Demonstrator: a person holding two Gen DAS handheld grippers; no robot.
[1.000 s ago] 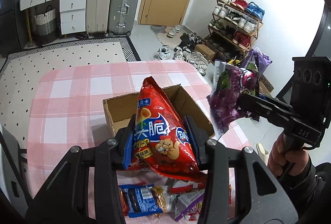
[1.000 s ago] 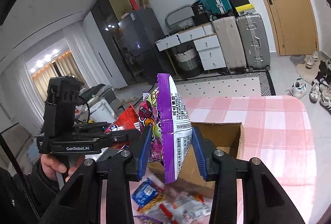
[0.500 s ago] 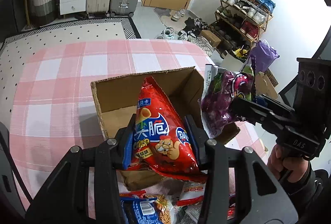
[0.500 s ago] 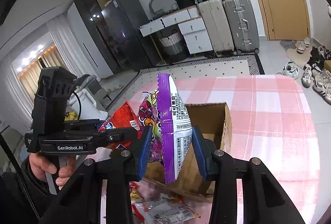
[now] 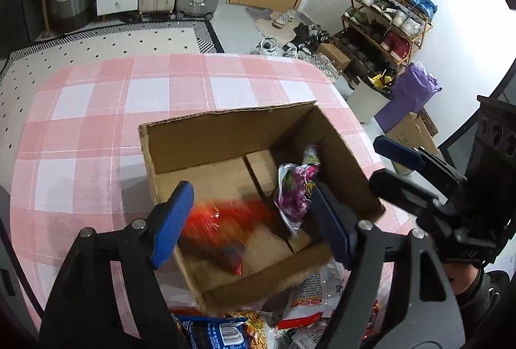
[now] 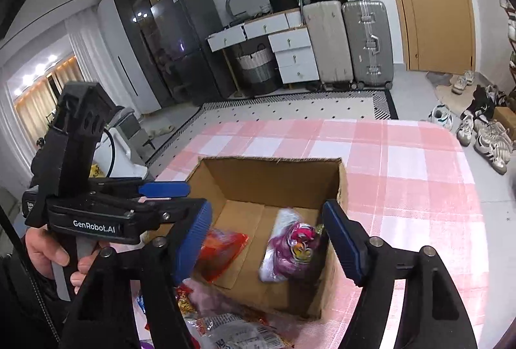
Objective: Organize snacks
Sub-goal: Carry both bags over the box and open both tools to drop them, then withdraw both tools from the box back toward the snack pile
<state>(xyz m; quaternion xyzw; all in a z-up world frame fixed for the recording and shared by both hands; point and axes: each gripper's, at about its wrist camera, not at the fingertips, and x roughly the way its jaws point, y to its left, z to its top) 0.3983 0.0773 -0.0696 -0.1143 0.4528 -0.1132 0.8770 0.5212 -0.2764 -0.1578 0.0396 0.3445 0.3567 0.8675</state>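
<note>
Left wrist view: both grippers, left gripper (image 5: 248,223) and right gripper (image 6: 267,239), hang over the cardboard box (image 5: 225,126) with fingers spread wide, holding nothing. The red bag (image 5: 222,223) and purple bag (image 5: 296,188) lie inside, below the fingers. Best to lift straight clear, then go for the loose snacks (image 6: 232,329) at the surface's near edge.

A lived-in home, by the entrance: a wooden door (image 6: 432,4) at upper right, suitcases (image 6: 348,43) against the far wall, a shoe rack (image 5: 387,17) at right with loose sneakers (image 6: 483,136) on the floor, a fridge (image 6: 180,39) at upper left, and a pink checked tablecloth (image 5: 96,123) at centre
</note>
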